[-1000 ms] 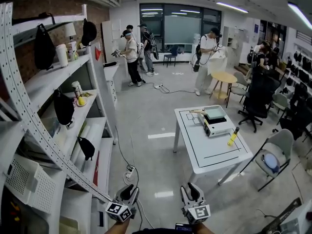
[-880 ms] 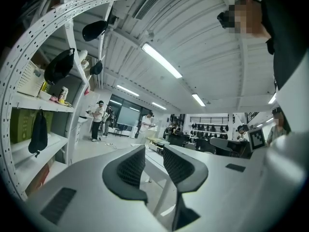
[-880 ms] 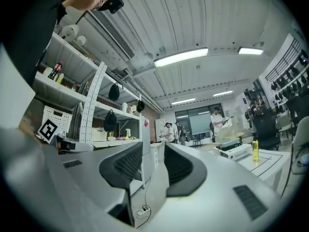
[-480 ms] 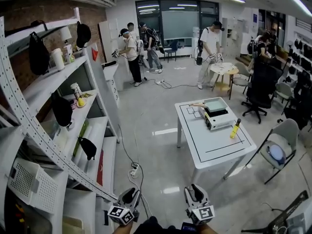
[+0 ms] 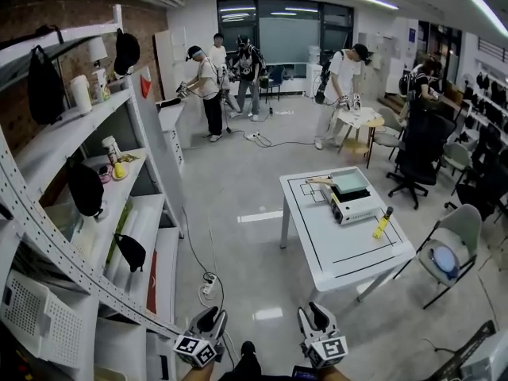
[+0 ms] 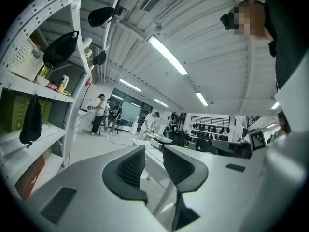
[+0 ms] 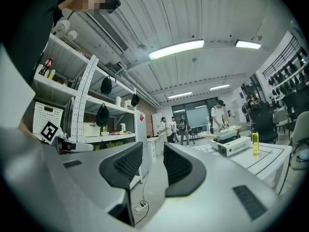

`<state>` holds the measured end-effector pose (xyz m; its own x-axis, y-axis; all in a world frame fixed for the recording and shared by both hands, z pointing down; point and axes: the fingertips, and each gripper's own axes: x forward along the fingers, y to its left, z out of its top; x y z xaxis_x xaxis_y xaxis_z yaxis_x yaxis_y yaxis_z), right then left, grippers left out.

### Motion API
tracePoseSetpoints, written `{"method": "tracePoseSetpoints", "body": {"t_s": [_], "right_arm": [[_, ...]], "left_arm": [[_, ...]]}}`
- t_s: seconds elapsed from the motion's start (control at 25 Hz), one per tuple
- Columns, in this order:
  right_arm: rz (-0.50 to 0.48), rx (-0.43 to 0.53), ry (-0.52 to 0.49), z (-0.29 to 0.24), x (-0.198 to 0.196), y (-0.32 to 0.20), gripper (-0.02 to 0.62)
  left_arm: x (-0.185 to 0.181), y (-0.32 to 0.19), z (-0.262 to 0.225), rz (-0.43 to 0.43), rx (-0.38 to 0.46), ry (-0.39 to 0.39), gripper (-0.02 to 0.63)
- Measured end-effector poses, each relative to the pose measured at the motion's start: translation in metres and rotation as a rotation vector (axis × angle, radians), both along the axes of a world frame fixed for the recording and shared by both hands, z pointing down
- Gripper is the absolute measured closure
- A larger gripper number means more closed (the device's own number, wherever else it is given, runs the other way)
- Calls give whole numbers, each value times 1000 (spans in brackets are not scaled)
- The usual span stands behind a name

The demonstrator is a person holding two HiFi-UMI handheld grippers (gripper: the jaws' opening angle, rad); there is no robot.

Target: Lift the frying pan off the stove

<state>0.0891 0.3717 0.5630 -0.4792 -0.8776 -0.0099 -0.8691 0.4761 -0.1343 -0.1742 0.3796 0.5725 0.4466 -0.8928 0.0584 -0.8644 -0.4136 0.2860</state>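
The frying pan [image 5: 350, 185], square and pale with a light handle toward the left, sits on a white portable stove [image 5: 356, 207] at the far end of a white table [image 5: 349, 248]. A yellow bottle [image 5: 382, 223] stands on the table right of the stove. My left gripper [image 5: 208, 321] and right gripper [image 5: 315, 317] hang low at the bottom of the head view, well short of the table. Both are open with nothing between their fingers. In the right gripper view the stove [image 7: 233, 144], pan [image 7: 226, 135] and bottle [image 7: 255, 143] appear far off beyond the right gripper [image 7: 153, 150]. The left gripper [image 6: 153, 152] points at the room.
White shelving [image 5: 119, 205] with bags and small items runs along the left. A power strip and cable [image 5: 208, 282] lie on the floor between me and the table. Chairs [image 5: 444, 256] stand right of the table. Several people [image 5: 210, 86] stand at the back.
The head view has swung slightly; the table sits a little lower left in frame than before. Both grippers stay low and open. People at the back have shifted.
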Motion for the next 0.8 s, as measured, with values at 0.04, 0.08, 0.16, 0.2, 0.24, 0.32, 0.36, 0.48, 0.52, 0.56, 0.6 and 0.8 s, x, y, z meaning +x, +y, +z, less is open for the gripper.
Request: {"method": "tracePoseSetpoints", "body": {"t_s": [0.04,0.08,0.16,0.2,0.24,0.32,0.36,0.48,0.52,0.56,0.6,0.8], "right_arm": [[3,2,4,1,-2,-12,448],[4,4,6,0,-5,-25,449],[3,-2,4,-5,-17,-51,449],[7,0,1,-8,-22,-64,448],[15,7,-1,-10,-25,-77,449],[30,19,-4,-15,-32,-103,449],[35,23,-6,-18,-36,-117,448],[38,49,-7,-23,-53,-156,449],[36,59,-13,-25,-60,-168,449],[35,65,-17,-28,-66,-178,448],[37,70,-17,-30,-72,-187,448],[39,67,5,-35,-95,-223,448]], "left_arm": [[-3,-12,0,2,4,6,491],[-7,-26,-2,3,11,10,491],[-19,-52,-7,-2,21,15,491],[-26,-65,-8,-4,23,17,491],[-32,-78,-9,-5,24,20,491],[-41,-104,-12,4,30,22,491],[-45,-117,-14,10,36,19,491],[-59,-155,-22,30,56,2,491],[-64,-167,-23,37,59,0,491],[-68,-178,-23,44,60,-2,491],[-73,-187,-22,50,60,-3,491],[-98,-229,-21,58,51,7,491]]}}
